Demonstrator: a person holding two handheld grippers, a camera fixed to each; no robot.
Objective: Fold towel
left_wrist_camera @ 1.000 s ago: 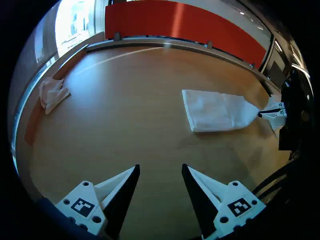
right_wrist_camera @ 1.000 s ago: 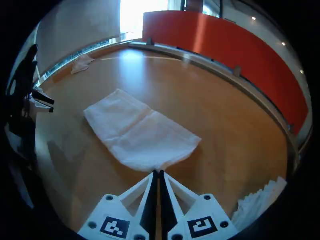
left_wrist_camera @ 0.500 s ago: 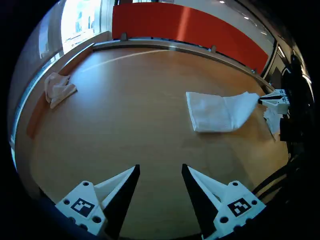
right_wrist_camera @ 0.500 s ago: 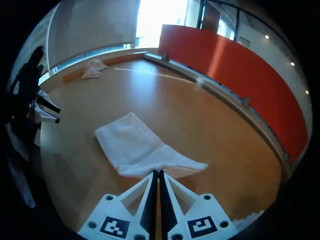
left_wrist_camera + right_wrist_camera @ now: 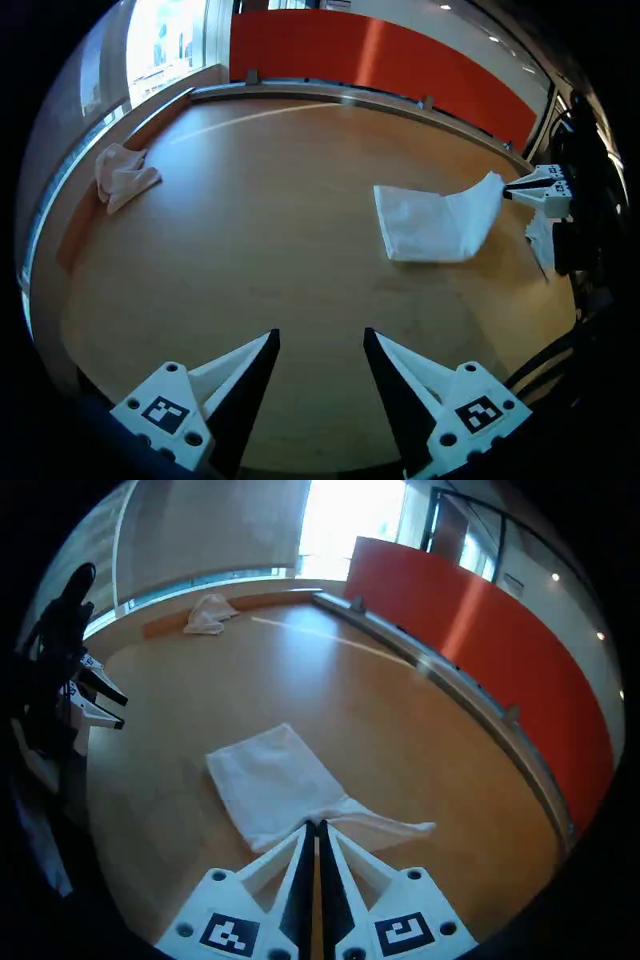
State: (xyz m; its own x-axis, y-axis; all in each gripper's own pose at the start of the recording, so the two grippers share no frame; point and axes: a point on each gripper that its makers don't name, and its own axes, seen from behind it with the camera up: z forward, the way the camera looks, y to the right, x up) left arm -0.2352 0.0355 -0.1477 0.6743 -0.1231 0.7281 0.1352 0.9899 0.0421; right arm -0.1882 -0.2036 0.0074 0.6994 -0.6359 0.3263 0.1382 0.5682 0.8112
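1. The left gripper (image 5: 320, 332) hangs over the wooden table (image 5: 264, 232) with its jaws spread wide and nothing between them. Bare wood lies ahead of its fingertips.
2. The right gripper (image 5: 315, 826) has its fingers pressed almost together on one corner of the white towel (image 5: 276, 788). In the left gripper view it sits at 3 o'clock and holds that corner raised off the wood.
3. In the right gripper view the towel lies just ahead of the fingertips, from centre toward 6 o'clock. Its far part rests flat on the table and its near part rises to the pinched corner. In the left gripper view the towel is between 2 and 3 o'clock.
4. A metal rail (image 5: 320, 84) runs along the table's far edge, with a red panel (image 5: 376, 52) standing behind it from 12 to 2 o'clock in the left gripper view. A raised wooden ledge (image 5: 96, 200) borders the table from 9 to 11 o'clock, below a bright window (image 5: 164, 40).
5. A crumpled cloth (image 5: 122, 174) lies at 10 o'clock beside that ledge, well apart from the towel. A wide stretch of bare wood separates the two, and more open wood lies between the left gripper and the towel.
6. Each finger base carries a black-and-white square marker (image 5: 166, 414). No readable words or brand names can be made out.
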